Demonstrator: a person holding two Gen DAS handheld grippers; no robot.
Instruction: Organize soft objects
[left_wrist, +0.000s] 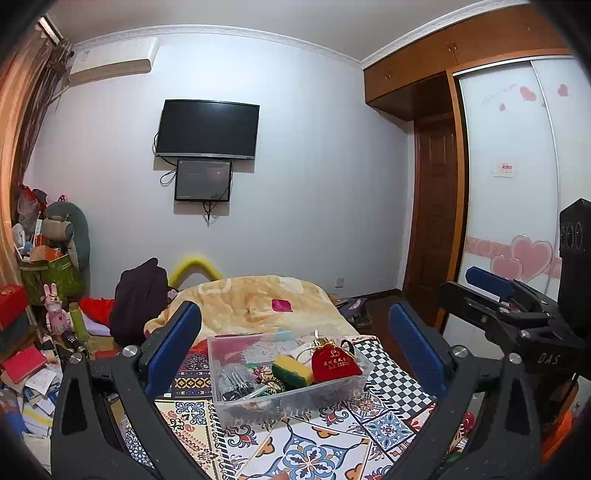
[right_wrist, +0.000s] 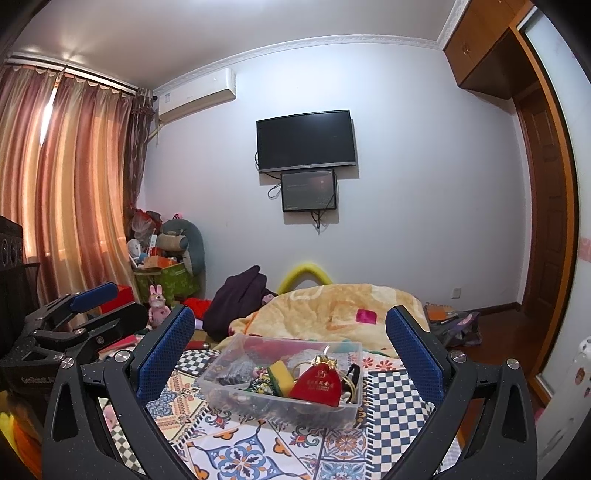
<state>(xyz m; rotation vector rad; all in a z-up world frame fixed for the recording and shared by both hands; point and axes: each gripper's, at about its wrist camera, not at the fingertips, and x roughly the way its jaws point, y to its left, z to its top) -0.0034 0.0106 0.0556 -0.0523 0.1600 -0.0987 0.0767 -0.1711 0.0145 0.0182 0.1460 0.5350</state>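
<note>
A clear plastic bin (left_wrist: 325, 397) (right_wrist: 221, 363) stands on a patterned cloth on the bed. In it lie a red drawstring pouch (left_wrist: 335, 363) (right_wrist: 317, 384), a yellow-and-green sponge (left_wrist: 292, 371) (right_wrist: 280, 373) and several other small items. My left gripper (left_wrist: 295, 343) is open and empty, held back from the bin. My right gripper (right_wrist: 291, 343) is open and empty, also short of the bin. Each gripper shows at the edge of the other's view: the right one (left_wrist: 498, 291) and the left one (right_wrist: 92, 306).
A yellow blanket (left_wrist: 258, 299) (right_wrist: 332, 310) with a small pink item (left_wrist: 282, 305) lies behind the bin. A dark garment (left_wrist: 138, 299) and cluttered boxes, books and toys (left_wrist: 48, 295) fill the left side. A wardrobe (left_wrist: 509, 166) stands to the right.
</note>
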